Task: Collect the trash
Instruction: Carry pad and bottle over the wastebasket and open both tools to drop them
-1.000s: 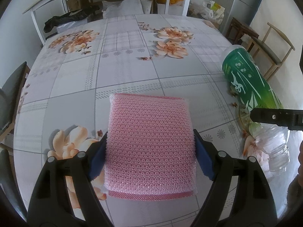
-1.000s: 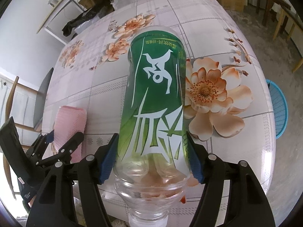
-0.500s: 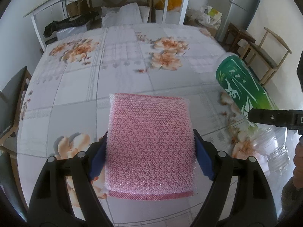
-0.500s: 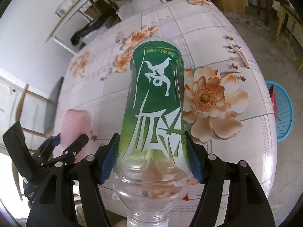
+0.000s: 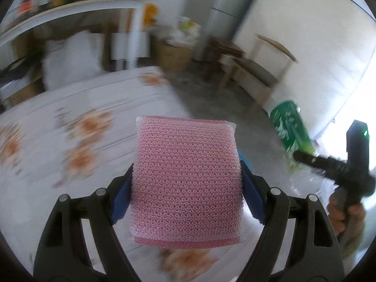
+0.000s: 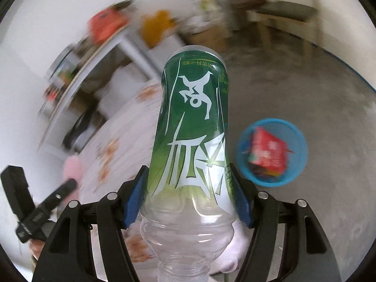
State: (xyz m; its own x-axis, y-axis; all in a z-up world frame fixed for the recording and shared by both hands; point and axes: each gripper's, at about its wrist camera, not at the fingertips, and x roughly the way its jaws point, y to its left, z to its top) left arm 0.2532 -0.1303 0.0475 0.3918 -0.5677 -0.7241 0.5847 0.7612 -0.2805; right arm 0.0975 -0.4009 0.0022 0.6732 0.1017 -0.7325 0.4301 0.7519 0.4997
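Pink sponge [image 5: 186,181] clamped in left gripper [image 5: 186,188], green bottle [image 6: 192,136] clamped in right gripper [image 6: 188,202], both now swung off the floral table [image 5: 47,127] toward blue basket [image 6: 298,169] on the floor beyond its edge, drop-off presumably next.

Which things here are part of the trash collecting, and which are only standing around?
Part of the job:
- pink mesh pad, held in the left claw
- green-labelled plastic bottle, held in the right claw
- blue basket on the floor, with a red packet inside

Only standing around:
- flowered table
- wooden chair
- white shelf
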